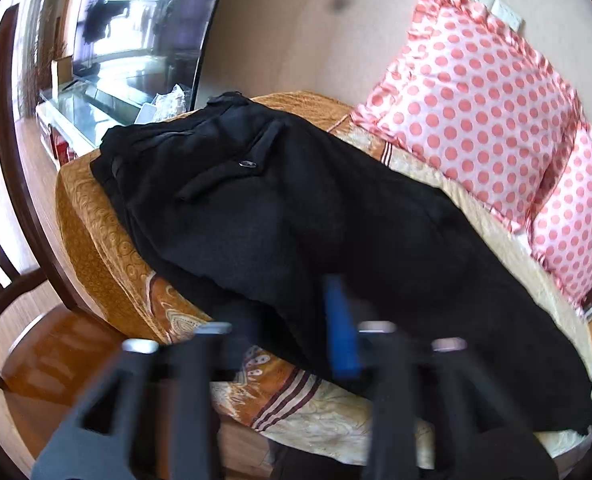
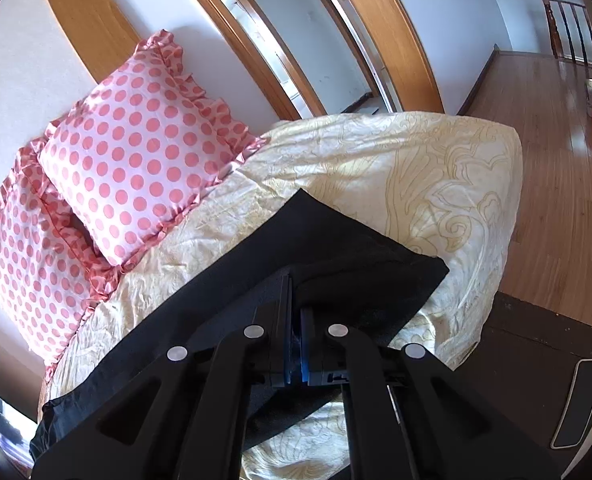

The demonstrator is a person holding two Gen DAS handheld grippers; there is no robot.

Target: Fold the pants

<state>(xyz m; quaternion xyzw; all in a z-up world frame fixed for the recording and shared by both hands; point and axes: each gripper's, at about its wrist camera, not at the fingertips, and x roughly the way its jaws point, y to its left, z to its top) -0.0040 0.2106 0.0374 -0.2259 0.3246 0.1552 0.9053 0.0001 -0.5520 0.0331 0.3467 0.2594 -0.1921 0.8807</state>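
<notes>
The left gripper (image 1: pixel 291 332) comes to us badly blurred: we make out one blue pad clearly and only a smear of the other finger, but the two stand apart with nothing pressed between them, just above the near edge of the black pants (image 1: pixel 279 216). The right gripper (image 2: pixel 293 320) is sharp and pinched tight on a fold of the pants (image 2: pixel 336 248) near a corner of the cloth. The pants lie on the bed (image 1: pixel 107 240), long axis running diagonally in the left wrist view, waistband and buttoned back pocket toward the upper left, legs trailing to the lower right, where the frame edge cuts them off. In the right wrist view the gripper's own linkage hides much of the fabric, and the cloth's lower left end is cropped. Beside the pants, two pink polka-dot pillows (image 2: pixel 135 168) lean against the wall, one partly covering the other.
</notes>
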